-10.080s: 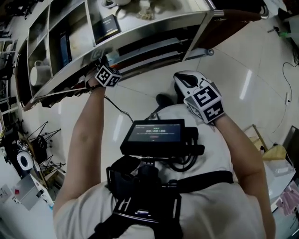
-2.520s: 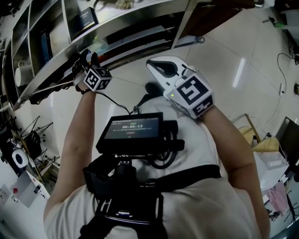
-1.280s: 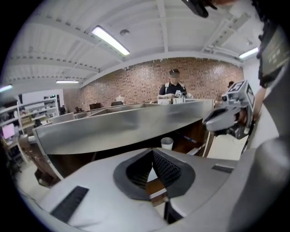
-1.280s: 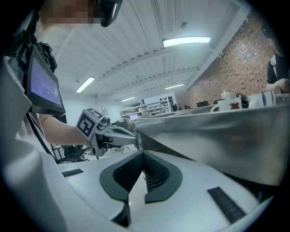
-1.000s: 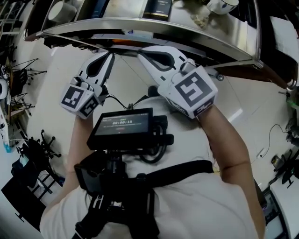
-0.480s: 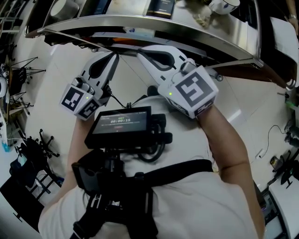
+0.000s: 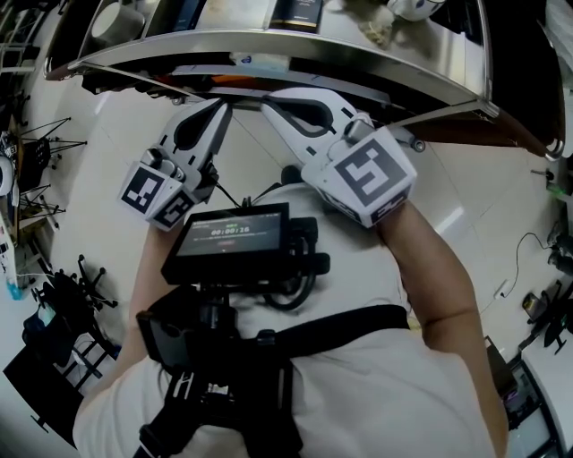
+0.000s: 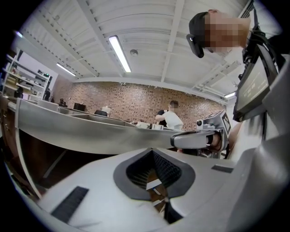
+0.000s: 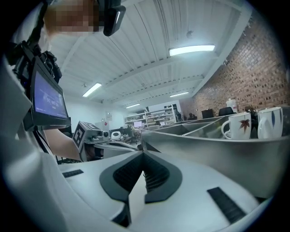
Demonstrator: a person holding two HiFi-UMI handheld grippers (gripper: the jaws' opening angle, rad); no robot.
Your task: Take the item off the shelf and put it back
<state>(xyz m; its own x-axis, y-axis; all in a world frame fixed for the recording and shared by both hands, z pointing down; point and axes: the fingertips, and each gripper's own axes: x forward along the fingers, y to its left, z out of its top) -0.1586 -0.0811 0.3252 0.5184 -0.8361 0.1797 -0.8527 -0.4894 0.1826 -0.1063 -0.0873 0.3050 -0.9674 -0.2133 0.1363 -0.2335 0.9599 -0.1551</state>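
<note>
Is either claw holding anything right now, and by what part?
Nothing is held. The left claw and the right claw are both shut with nothing between their jaws.

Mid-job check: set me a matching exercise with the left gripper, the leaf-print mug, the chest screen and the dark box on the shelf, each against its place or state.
1. left gripper
2. white ceramic mug with a red leaf print
3. black rectangular screen
4. dark rectangular box

A. lit, on the black chest harness
B. beside a second white mug
C. jaws shut, empty
D. on the steel shelf, at the head view's top edge

Pairs: 1-C, 2-B, 3-A, 4-D.
</note>
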